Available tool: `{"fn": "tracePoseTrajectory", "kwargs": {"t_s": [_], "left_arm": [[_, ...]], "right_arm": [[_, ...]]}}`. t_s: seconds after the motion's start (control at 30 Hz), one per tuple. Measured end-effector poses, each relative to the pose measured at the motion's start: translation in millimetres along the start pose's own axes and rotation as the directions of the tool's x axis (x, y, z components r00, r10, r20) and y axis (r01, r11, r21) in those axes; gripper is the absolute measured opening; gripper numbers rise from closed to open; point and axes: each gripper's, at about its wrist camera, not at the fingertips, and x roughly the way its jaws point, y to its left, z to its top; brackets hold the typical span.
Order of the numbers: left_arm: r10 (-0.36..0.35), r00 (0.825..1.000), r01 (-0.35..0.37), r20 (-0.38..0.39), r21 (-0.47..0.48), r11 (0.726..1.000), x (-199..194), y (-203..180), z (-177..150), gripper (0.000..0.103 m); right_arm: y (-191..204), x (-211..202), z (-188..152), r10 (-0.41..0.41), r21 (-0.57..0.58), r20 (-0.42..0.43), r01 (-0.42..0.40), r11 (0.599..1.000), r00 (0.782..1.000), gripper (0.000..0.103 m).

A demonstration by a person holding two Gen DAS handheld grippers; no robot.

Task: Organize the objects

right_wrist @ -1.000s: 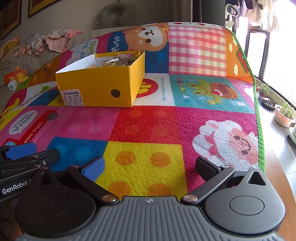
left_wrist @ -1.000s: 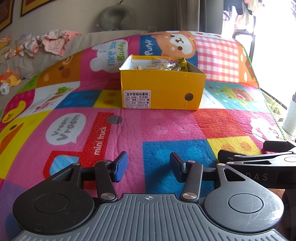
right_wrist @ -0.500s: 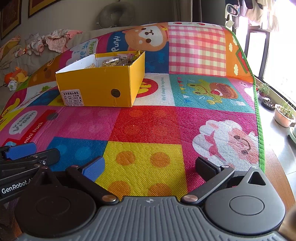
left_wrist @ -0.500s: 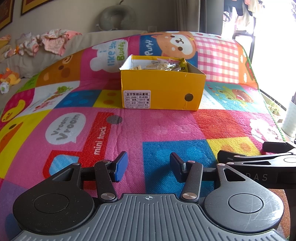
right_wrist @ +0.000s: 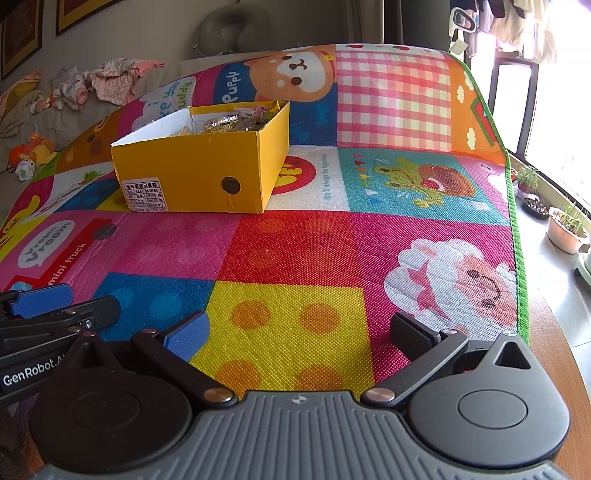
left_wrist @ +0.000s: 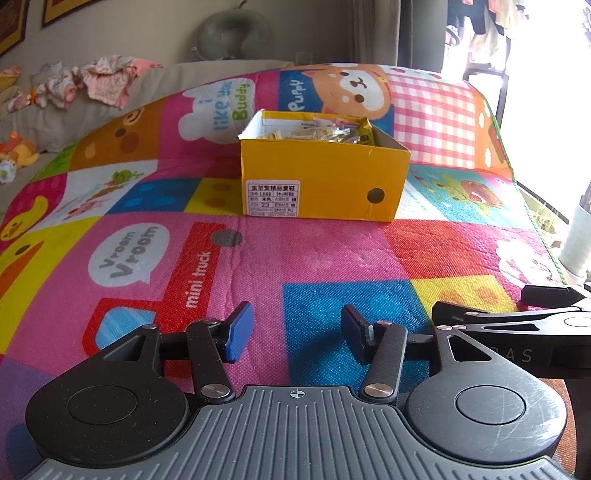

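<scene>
An open yellow shoe box (left_wrist: 321,184) (right_wrist: 195,173) stands toward the far side of the colourful play mat (left_wrist: 325,254) (right_wrist: 295,251). Several wrapped packets (left_wrist: 325,131) (right_wrist: 225,123) lie inside it. My left gripper (left_wrist: 297,332) hovers low over the mat's near part, well short of the box. Its jaws are opening and only the mat shows between them. My right gripper (right_wrist: 299,332) is beside it on the right, open wide and empty, over the yellow dotted square. Each gripper shows at the edge of the other's view, the right (left_wrist: 487,301) and the left (right_wrist: 74,302).
A sofa with crumpled clothes (left_wrist: 103,79) and stuffed toys (right_wrist: 33,151) runs along the far left. A grey neck pillow (left_wrist: 232,33) rests behind the mat. The mat's green edge (right_wrist: 519,258) lies at the right, with plant pots (right_wrist: 567,230) on the floor beyond.
</scene>
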Motion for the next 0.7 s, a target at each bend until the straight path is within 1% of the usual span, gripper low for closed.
{"fn": "tracePoseTrajectory", "kwargs": {"t_s": [0.1, 0.33, 0.43, 0.5, 0.7], "left_arm": [[-0.013, 1.0, 0.013, 0.002, -0.012, 1.0, 0.0, 1.2, -0.3, 0.059], [-0.01, 1.0, 0.01, 0.0, -0.004, 1.0, -0.3, 1.5, -0.5, 0.058], [0.011, 1.0, -0.011, -0.002, 0.015, 1.0, -0.1, -1.3, -0.6, 0.055], [0.027, 1.0, -0.027, 0.0, 0.012, 1.0, 0.4, -1.7, -0.4, 0.049], [0.032, 0.999, -0.032, -0.001, 0.025, 0.999, -0.4, -1.7, -0.5, 0.048]], "right_arm": [[0.1, -0.3, -0.2, 0.001, 0.002, 0.0, -0.001, 1.0, 1.0, 0.103], [0.6, -0.5, -0.4, 0.001, 0.002, 0.0, -0.001, 1.0, 1.0, 0.103], [0.5, -0.4, -0.4, 0.001, 0.001, 0.0, -0.001, 1.0, 1.0, 0.103], [0.5, -0.4, -0.5, 0.001, 0.002, 0.0, -0.001, 1.0, 1.0, 0.103], [0.4, -0.4, -0.6, 0.001, 0.002, 0.0, -0.001, 1.0, 1.0, 0.103]]}}
